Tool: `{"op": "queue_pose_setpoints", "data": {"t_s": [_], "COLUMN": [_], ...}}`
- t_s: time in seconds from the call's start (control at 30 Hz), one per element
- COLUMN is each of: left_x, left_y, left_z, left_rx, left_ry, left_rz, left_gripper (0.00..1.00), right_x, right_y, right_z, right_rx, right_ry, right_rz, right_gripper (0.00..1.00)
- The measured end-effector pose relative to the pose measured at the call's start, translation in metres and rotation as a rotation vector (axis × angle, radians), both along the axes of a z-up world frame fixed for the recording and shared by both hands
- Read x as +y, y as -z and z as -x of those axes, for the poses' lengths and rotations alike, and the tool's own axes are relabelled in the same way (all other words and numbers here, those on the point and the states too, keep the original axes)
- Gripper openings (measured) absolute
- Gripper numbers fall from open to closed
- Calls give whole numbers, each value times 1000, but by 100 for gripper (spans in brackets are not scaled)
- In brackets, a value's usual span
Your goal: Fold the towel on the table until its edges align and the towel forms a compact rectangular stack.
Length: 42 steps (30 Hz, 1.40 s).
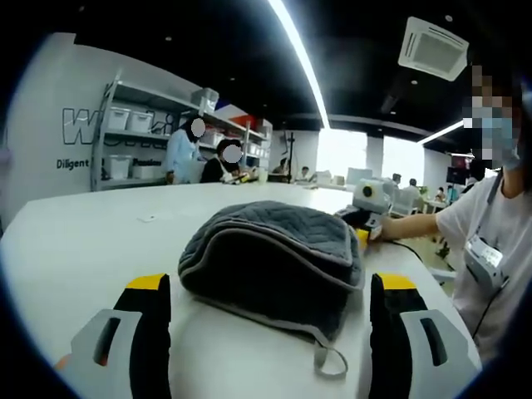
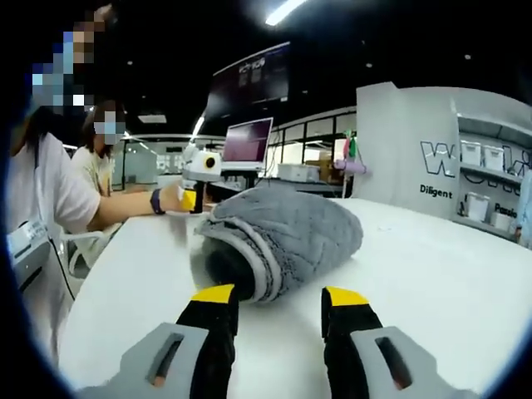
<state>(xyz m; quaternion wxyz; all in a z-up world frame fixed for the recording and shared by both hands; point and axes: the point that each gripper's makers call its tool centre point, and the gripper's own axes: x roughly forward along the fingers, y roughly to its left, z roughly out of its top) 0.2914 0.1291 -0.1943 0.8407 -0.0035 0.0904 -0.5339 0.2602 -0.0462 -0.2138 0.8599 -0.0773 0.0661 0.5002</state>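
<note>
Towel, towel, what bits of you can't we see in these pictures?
- Left gripper view: the towel's far side is hidden behind its own hump.
- Right gripper view: the inside of the towel's fold is too dark to make out.
- Both views: its underside is hidden against the table.

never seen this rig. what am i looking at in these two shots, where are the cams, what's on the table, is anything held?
No robot arm here: a person holds a two-jaw gripper in each hand, and a fisheye camera rides on each one, looking forward along its jaws.

Left gripper view: the left gripper shows as grey jaws with black-and-yellow tips rising from the bottom. Right gripper view: the right gripper does the same.

On the white table lies a grey quilted towel, loosely bunched and not yet a neat rectangle. Both grippers are open with the towel just ahead of them; nothing is held.

Each view also catches the other gripper across the towel.
</note>
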Motion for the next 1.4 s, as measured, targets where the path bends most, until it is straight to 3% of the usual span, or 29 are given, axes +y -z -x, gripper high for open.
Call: {"op": "queue_pose_setpoints", "data": {"t_s": [0.2,0.33,0.47,0.93,1.4], "left_x": [-1,0,0,0,-2], "left_y": [1,2,3,4,6], "left_z": [1,-1,-1,0,0], "left_rx": [2,5,8,15,24], "left_ry": [3,0,-2,-2,3], "left_rz": [-2,-5,-4,-3,-3], "left_gripper": [98,98,98,98,97], "right_x": [2,2,-2,-28,-50], "right_y": [2,6,4,1,0], "right_z": [-1,0,-4,-43,-88], "right_rx": [36,56,58,129,138], "right_ry": [-5,-18,-5,91,94], "right_rz": [-7,3,-7,-94,-118], "right_gripper": [25,10,7,2,1]}}
